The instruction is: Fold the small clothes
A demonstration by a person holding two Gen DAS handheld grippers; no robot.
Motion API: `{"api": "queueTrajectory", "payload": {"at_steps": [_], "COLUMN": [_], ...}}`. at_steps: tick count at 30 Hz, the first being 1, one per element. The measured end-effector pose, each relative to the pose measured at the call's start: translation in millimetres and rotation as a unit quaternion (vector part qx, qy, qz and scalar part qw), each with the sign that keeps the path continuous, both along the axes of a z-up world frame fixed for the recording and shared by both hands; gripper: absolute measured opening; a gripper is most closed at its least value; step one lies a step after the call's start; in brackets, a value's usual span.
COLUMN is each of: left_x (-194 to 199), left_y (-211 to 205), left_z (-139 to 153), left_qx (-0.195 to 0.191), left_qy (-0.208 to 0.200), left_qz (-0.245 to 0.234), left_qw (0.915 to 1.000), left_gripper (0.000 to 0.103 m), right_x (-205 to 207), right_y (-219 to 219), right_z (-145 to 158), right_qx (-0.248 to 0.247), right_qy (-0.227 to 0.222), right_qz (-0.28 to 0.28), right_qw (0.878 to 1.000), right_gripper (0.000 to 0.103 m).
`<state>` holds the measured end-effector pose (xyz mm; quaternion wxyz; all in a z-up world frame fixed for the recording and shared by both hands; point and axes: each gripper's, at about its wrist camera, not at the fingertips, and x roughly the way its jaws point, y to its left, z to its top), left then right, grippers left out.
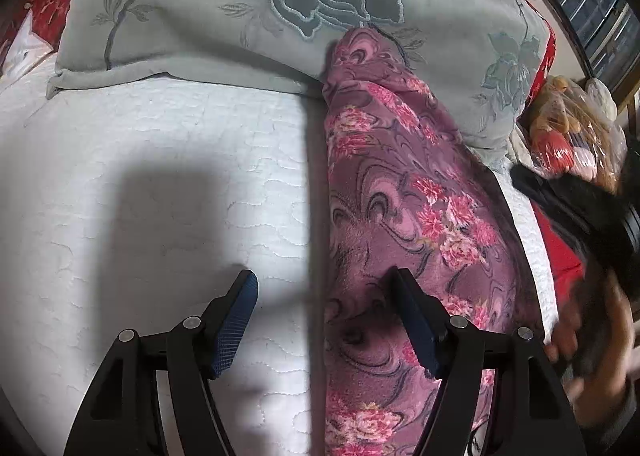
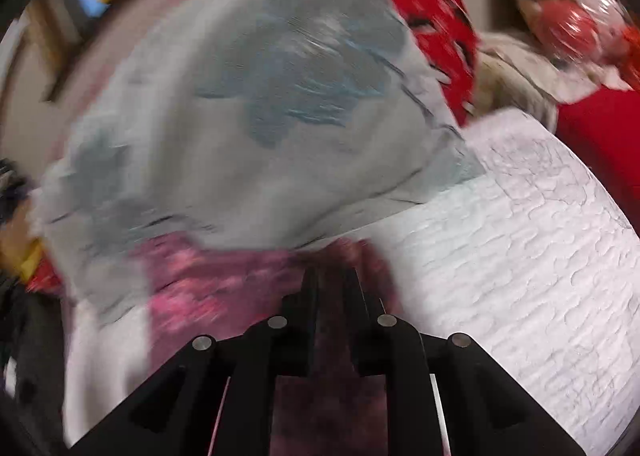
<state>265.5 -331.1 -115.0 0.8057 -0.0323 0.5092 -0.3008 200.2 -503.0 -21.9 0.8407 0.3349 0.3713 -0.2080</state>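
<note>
Floral garment (image 1: 404, 192) under wide-open left hand-held gripper (image 1: 324, 284), right hand-held gripper (image 2: 332, 280) nearly closed over it, grip unclear

Home bedroom: quilted mattress (image 1: 140, 176), floral pillow (image 1: 240, 16).

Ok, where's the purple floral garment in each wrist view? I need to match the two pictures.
Left wrist view: the purple floral garment runs as a long strip from upper centre to the bottom edge, right of middle, beside the open left gripper.
Right wrist view: blurred, it sits low and centre-left, reaching between the nearly closed fingers of the right gripper.
Shared landmark: the grey-green flowered quilt behind the garment.
</note>
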Motion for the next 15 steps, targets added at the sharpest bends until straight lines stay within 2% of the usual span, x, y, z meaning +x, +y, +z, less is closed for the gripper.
{"api": "queueTrajectory", "payload": {"at_steps": [2,3,4,5,6,7,9,10,12,15], "left_x": [-1,-1,-1,0,2,3,7,8,9,5], "left_y": [0,-1,-1,0,4,8,16,15,12,3], "left_z": [0,0,1,2,5,9,13,12,6,-2], "left_qx": [0.001,0.000,0.001,0.000,-0.008,-0.018,-0.034,-0.035,-0.032,-0.020], "left_qy": [0.000,0.001,0.002,0.004,0.008,0.009,0.010,0.015,0.026,0.032], "left_qz": [0.001,0.001,-0.002,-0.004,-0.005,-0.001,0.011,0.010,0.005,-0.008], "left_qw": [1.0000,1.0000,1.0000,1.0000,0.9999,0.9998,0.9993,0.9992,0.9991,0.9993], "left_gripper": [0.070,0.070,0.070,0.069,0.067,0.067,0.067,0.067,0.067,0.067], "right_x": [-16,-20,-22,-27,-39,-47,-71,-78,-90,-87], "right_y": [15,19,28,32,35,34,25,18,6,5], "right_z": [-3,-13,-27,-32,-24,-16,-4,-3,-12,-30], "right_qx": [0.014,0.035,0.052,0.053,0.039,0.038,0.053,0.060,0.079,0.094], "right_qy": [0.000,0.021,0.062,0.076,0.057,0.045,0.012,0.004,0.007,0.049], "right_qz": [0.020,0.037,0.057,0.067,0.063,0.057,0.020,0.007,-0.007,-0.007], "right_qw": [1.000,0.998,0.995,0.993,0.996,0.997,0.998,0.998,0.997,0.994], "right_gripper": [0.028,0.029,0.021,0.019,0.020,0.026,0.033,0.041,0.042,0.040]}}
